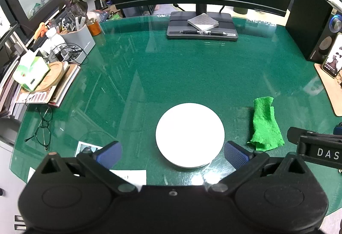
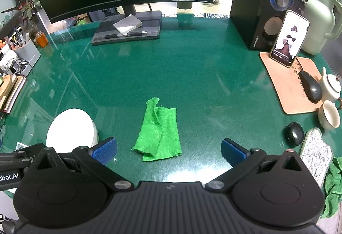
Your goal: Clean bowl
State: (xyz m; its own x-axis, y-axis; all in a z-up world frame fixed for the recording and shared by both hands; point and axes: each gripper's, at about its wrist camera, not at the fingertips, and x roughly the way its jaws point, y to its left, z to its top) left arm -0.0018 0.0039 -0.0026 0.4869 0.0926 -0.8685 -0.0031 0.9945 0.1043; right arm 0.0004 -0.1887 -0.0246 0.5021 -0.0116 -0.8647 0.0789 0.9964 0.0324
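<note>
A white bowl rests on the green glass desk, its inside too bright to read. My left gripper hovers open just in front of it, blue pads spread to either side of the bowl's near rim, empty. A crumpled green cloth lies right of the bowl. In the right wrist view the same cloth sits straight ahead, between and a little beyond the blue pads of my right gripper, which is open and empty. The bowl shows at lower left there.
A monitor stand with a notepad and pen is at the back. Books, a tissue box and glasses crowd the left. On the right are a speaker, phone, mouse, cups and a black stone.
</note>
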